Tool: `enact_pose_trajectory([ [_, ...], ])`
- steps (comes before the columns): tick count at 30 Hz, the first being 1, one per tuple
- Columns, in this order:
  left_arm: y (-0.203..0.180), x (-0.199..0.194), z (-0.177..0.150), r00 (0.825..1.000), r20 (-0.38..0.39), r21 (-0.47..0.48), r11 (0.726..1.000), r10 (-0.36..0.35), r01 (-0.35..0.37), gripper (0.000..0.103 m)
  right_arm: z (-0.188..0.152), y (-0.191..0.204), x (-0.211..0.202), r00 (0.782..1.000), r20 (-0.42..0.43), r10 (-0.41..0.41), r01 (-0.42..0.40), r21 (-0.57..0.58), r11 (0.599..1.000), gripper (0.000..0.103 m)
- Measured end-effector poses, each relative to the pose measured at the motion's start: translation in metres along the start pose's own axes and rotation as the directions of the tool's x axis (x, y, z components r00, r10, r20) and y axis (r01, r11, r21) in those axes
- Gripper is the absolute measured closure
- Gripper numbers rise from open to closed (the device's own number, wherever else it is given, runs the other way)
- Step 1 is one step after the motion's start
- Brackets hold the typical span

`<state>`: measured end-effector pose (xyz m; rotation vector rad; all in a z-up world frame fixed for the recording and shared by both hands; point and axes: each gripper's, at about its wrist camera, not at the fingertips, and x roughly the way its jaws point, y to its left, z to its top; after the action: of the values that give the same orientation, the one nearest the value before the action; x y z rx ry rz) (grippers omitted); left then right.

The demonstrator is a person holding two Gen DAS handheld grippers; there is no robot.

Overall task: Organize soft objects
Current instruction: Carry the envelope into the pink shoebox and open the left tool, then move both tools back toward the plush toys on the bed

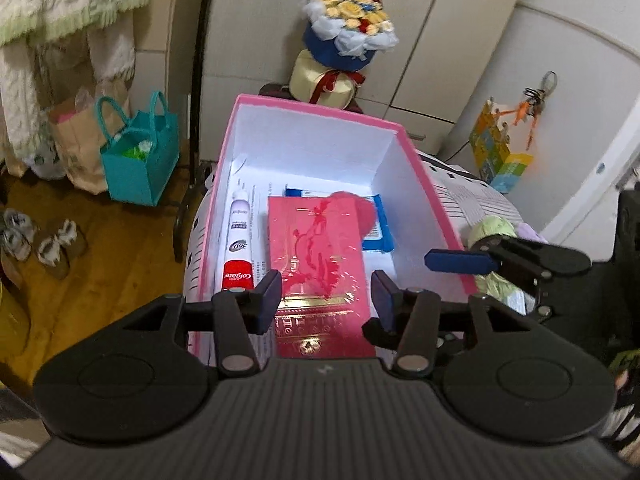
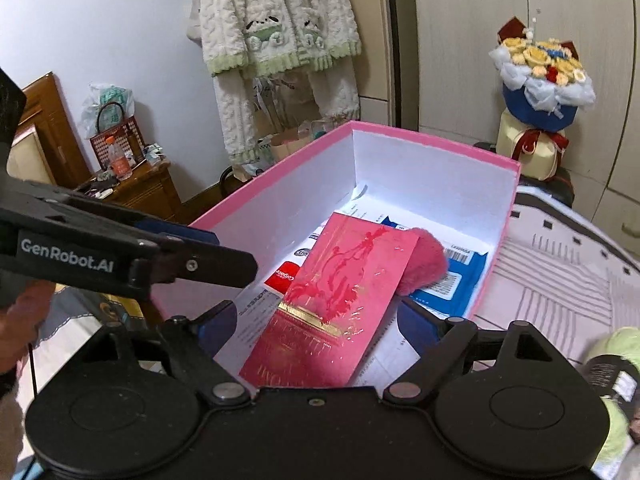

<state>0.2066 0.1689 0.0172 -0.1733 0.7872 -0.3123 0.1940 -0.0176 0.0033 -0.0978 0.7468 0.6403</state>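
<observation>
A pink box (image 1: 424, 184) with a white inside stands on a striped bed (image 2: 560, 280). In it lie a red envelope (image 1: 320, 264), a pink fluffy ball (image 1: 354, 210) partly under it, a Colgate toothpaste tube (image 1: 239, 248) and a blue packet (image 1: 380, 228). My left gripper (image 1: 326, 300) is open and empty above the box's near end. My right gripper (image 2: 320, 328) is open and empty over the envelope (image 2: 340, 300); the fluffy ball (image 2: 426, 264) lies beyond it. A green soft object (image 1: 494, 232) lies right of the box, behind the right gripper's finger (image 1: 460, 261).
A flower bouquet (image 1: 348, 36) stands on a stool behind the box. A teal bag (image 1: 138, 160) and shoes (image 1: 40, 240) are on the wooden floor at left. White wardrobes back the room. A fuzzy robe (image 2: 276, 40) hangs on the wall.
</observation>
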Motion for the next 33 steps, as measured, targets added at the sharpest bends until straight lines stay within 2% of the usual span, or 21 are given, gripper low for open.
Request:
enact_pose_trajectory([
  [10, -0.047, -0.062, -0.016, 0.996, 0.084, 0.158, 0.987, -0.032, 0.019, 0.047, -0.009, 0.015, -0.064, 0.998, 0.042, -0.045, 0.049, -0.083, 0.995, 0.013],
  [15, -0.066, -0.08, -0.026, 0.993, 0.1, 0.2, 0.979, -0.064, 0.043, 0.044, -0.021, 0.019, -0.094, 0.995, 0.072, -0.064, 0.072, -0.105, 0.992, 0.013],
  [25, -0.104, -0.094, -0.048, 0.991, 0.069, 0.264, 0.96, -0.112, 0.09, 0.042, -0.057, 0.01, -0.145, 0.988, 0.129, -0.088, 0.103, -0.113, 0.988, 0.013],
  [33, -0.142, -0.083, -0.056, 0.985, 0.013, 0.327, 0.931, -0.174, 0.16, 0.038, -0.105, -0.031, -0.189, 0.972, 0.181, -0.149, 0.159, -0.04, 0.987, 0.013],
])
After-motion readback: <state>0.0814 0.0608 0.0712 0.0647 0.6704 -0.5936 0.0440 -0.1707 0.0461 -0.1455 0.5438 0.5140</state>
